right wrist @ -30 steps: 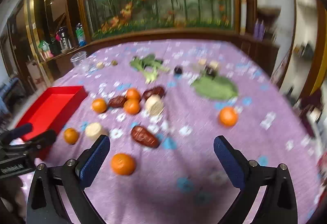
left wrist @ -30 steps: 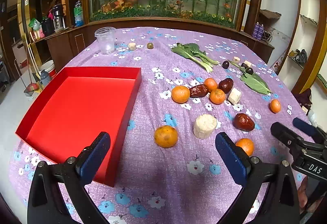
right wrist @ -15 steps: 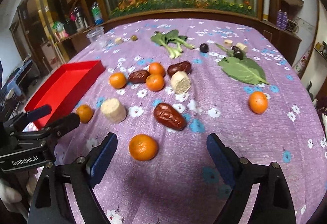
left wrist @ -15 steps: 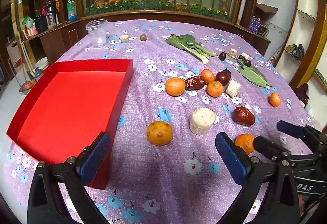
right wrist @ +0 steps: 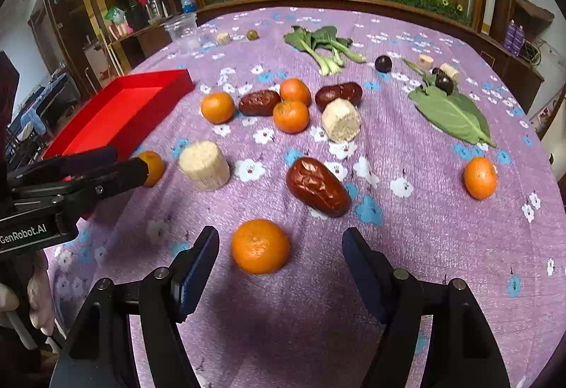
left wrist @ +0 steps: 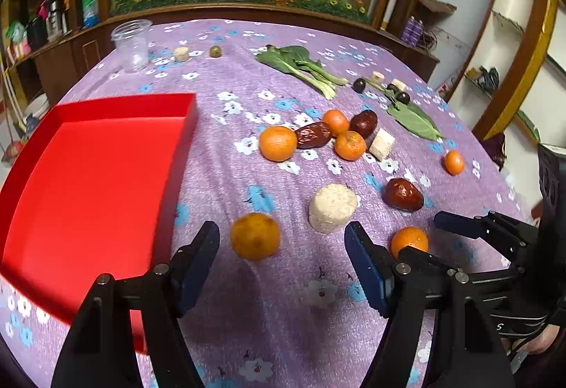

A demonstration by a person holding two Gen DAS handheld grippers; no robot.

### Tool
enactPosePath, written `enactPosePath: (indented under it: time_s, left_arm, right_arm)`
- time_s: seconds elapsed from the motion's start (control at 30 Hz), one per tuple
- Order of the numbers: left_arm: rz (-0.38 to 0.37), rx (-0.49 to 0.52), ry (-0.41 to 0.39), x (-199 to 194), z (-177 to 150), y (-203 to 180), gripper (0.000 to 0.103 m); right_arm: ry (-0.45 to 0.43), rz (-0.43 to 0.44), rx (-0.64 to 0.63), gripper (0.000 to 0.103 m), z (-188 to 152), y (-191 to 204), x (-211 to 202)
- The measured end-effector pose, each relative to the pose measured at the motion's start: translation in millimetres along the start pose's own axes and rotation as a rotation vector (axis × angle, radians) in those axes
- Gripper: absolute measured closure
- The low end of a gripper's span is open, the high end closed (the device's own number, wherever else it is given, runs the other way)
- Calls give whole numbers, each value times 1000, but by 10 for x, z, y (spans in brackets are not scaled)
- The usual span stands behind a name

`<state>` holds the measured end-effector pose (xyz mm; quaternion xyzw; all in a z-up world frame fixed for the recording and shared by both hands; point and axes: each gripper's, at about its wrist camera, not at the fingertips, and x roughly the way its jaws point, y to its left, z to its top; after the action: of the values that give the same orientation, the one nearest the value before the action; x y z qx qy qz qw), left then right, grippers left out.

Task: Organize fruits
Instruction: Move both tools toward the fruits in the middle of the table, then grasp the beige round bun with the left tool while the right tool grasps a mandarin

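I've dropped both grippers closer: left gripper [left wrist: 281, 259] and right gripper [right wrist: 279, 259] each gape wide, empty, around an orange [left wrist: 255, 236] [right wrist: 261, 245]; contact probably not made. Tray [left wrist: 88, 175] stays empty.

Red tray [left wrist: 88, 183]: left side cut off by the frame.
Tangerine [right wrist: 152, 166]: partly hidden (behind the left gripper [right wrist: 116, 161]).

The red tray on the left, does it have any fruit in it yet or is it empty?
Empty as far as visible. The red tray shows only bare red floor in the left wrist view; its nearest corner is hidden behind the left tool.
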<state>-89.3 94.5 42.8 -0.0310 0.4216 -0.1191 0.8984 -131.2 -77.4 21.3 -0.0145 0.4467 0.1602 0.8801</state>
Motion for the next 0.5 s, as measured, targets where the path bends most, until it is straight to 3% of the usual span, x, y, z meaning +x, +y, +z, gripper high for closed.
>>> enactPosePath:
  time_s: [0.2, 0.4, 0.5]
  left_arm:
    - [-16, 117, -3, 110, 123, -254, 31]
    - [-30, 170, 58, 387, 187, -375, 31]
    - [-49, 160, 102, 522, 194, -366, 44]
  right_arm:
    - [30, 31, 26, 28, -8, -89, 71]
    - [47, 42, 12, 30, 0, -67, 119]
    - [49, 43, -2, 33, 16, -37, 134]
